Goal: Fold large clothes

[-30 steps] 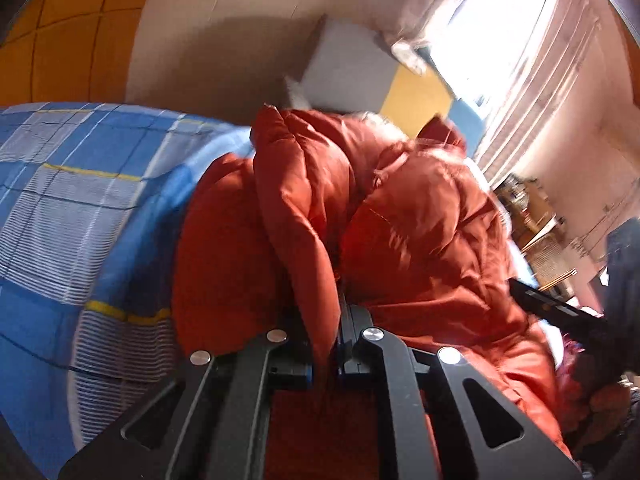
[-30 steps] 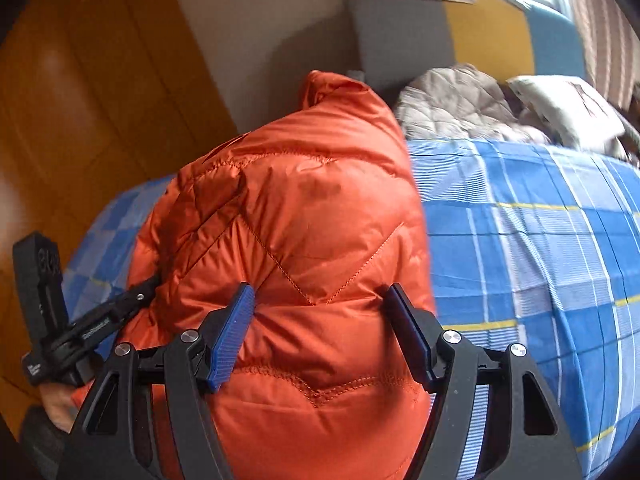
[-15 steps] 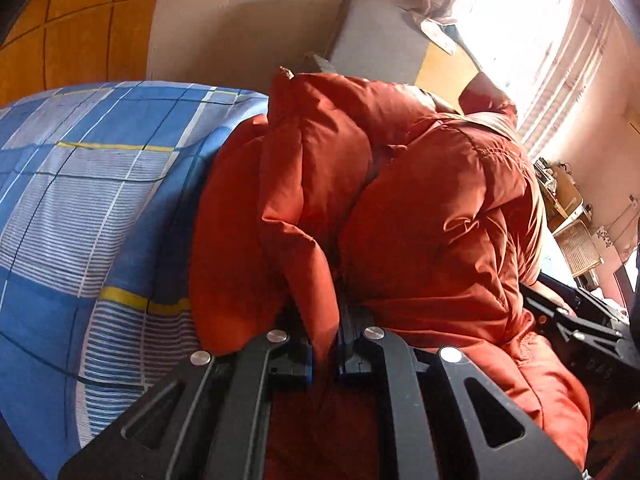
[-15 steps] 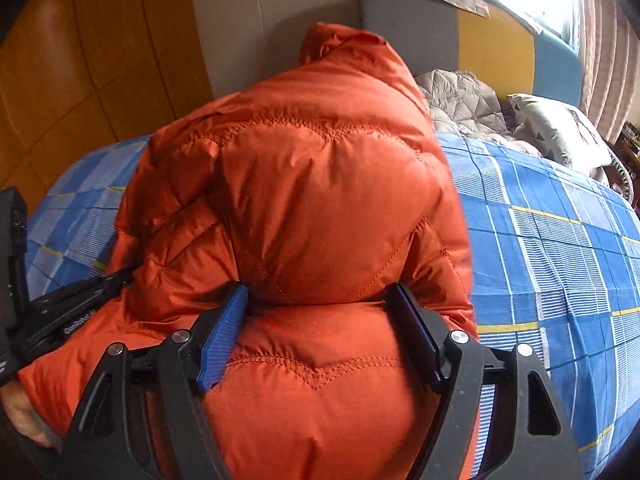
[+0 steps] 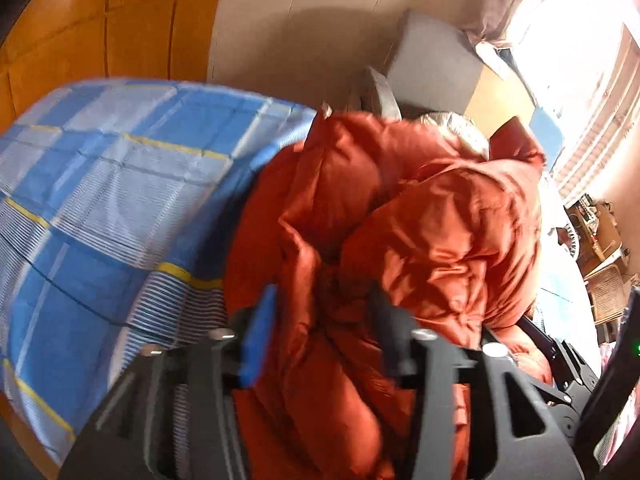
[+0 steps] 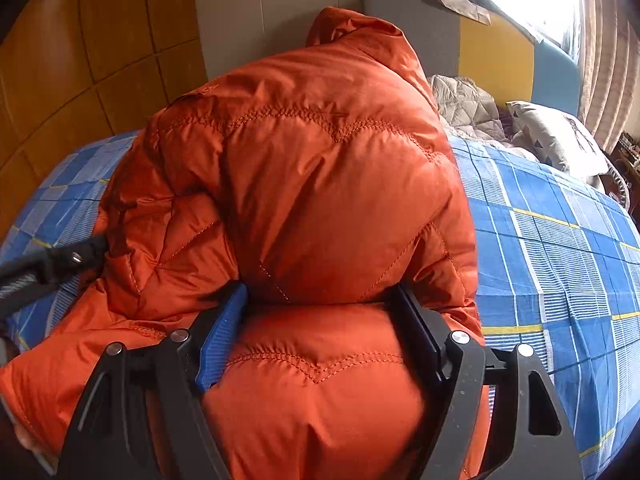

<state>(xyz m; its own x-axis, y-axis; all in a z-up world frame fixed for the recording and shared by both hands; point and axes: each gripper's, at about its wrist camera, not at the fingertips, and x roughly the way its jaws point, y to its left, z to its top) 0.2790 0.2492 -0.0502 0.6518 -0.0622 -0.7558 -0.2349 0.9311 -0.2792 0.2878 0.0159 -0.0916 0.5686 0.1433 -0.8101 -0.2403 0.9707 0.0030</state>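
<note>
Both grippers work the orange down jacket [image 6: 320, 200], which lies bunched on the blue plaid bed [image 6: 560, 260], with the grey quilt [image 6: 464, 104] and pillow [image 6: 556, 136] beyond it toward the headboard. On the right gripper [image 6: 320, 320] the jaws stand wide apart, straddling a fat quilted roll of the jacket without visibly pinching it. On the left gripper [image 5: 320, 320] the jaws also stand apart, with a crumpled ridge of the jacket between them; that view is motion-blurred, so whether the pads touch the fabric is hard to say.

As a judgement, the jacket is light but bulky. The down fill is soft and springy, so any fold will try to puff back open. The shell looks smooth and shiny and is likely slippery between the pads. A better hold would be a stitched seam, the hem or the collar edge, where the fabric is thin and flat. Pinching across a full puffed panel will probably slip or only squeeze air.
</note>
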